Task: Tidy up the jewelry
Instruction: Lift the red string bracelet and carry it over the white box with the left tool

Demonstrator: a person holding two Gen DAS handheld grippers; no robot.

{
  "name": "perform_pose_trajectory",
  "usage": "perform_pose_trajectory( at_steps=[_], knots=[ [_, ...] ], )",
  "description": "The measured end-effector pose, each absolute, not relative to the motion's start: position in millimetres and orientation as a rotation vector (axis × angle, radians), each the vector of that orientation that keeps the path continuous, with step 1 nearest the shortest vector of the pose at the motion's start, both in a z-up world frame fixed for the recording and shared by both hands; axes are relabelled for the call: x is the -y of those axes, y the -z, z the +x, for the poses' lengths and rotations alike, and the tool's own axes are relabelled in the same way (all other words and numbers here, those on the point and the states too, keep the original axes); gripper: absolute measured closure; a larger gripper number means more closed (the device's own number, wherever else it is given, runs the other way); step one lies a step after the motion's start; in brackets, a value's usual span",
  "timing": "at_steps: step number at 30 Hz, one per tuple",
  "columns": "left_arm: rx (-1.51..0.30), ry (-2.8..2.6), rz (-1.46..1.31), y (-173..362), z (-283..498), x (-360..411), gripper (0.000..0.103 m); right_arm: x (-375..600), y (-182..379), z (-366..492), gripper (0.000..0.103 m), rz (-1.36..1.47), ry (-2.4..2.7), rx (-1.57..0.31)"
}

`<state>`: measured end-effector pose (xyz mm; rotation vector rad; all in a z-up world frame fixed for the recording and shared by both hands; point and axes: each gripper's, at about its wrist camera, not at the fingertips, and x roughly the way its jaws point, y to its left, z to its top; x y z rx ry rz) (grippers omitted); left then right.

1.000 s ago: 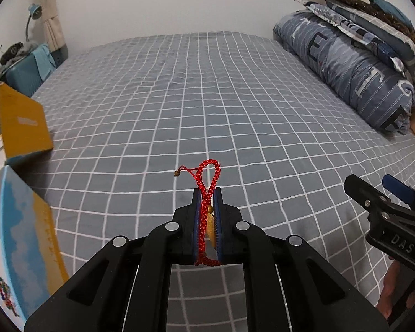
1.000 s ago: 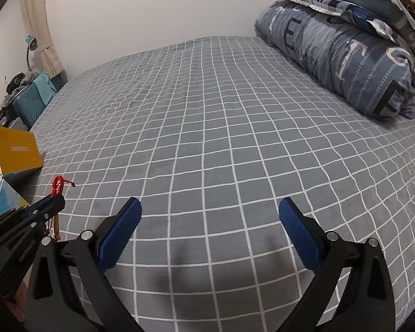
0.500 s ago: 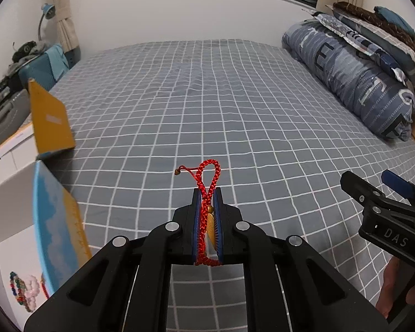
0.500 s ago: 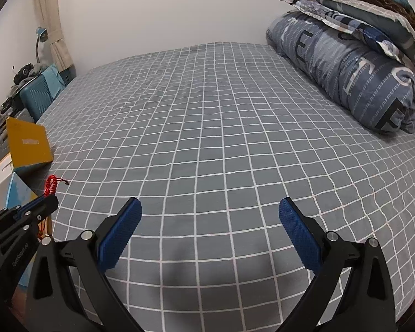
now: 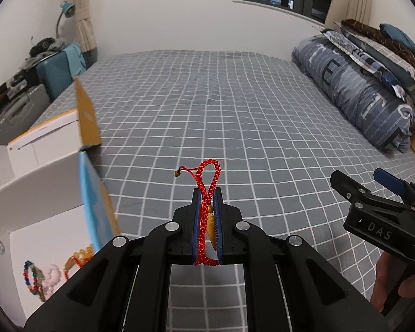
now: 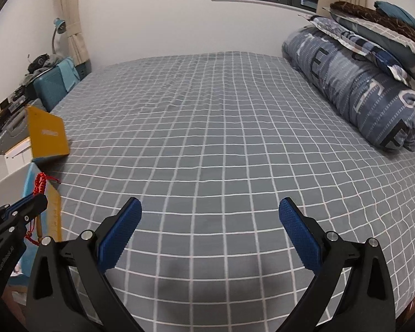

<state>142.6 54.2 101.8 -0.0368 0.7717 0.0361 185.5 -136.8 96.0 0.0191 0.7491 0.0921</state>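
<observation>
My left gripper (image 5: pixel 207 193) is shut on a red braided bracelet (image 5: pixel 209 176) with a gold bead, held above the grey checked bed (image 5: pixel 235 116). The bracelet's loop sticks out past the fingertips. To its lower left stands an open white box (image 5: pixel 49 238) with a blue and yellow lid; several bead bracelets (image 5: pixel 38 278) lie inside. My right gripper (image 6: pixel 209 215) is open and empty over the bed's near edge. It also shows in the left wrist view (image 5: pixel 373 191) at the right. The left gripper (image 6: pixel 27 204) with the bracelet (image 6: pixel 40 184) shows in the right wrist view at the left.
A second white box with a yellow lid (image 5: pixel 87 119) sits further back at the bed's left edge. Blue and grey suitcases (image 5: pixel 58 76) stand beyond it. A rolled blue quilt and pillows (image 5: pixel 368 94) lie along the right side of the bed.
The left gripper has lifted and pitched up with the bracelet still gripped; the white box with bracelets has come more into view at lower left. The right gripper stays open.
</observation>
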Motion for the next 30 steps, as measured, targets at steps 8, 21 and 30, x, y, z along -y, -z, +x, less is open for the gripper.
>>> perform_pose_trajectory(
  at_steps=[8, 21, 30],
  knots=[
    [-0.778, -0.111, -0.072, -109.5, 115.9, -95.7, 0.095, 90.6, -107.8, 168.6, 0.008, -0.018, -0.166, -0.734],
    [-0.757, -0.258, -0.151, -111.6, 62.4, -184.5, 0.095, -10.4, -113.9, 136.0, 0.008, -0.107, -0.322, -0.705],
    [-0.763, -0.384, -0.176, -105.7, 31.7, -241.4, 0.095, -90.7, -113.0, 115.6, 0.008, -0.160, -0.442, -0.707]
  ],
)
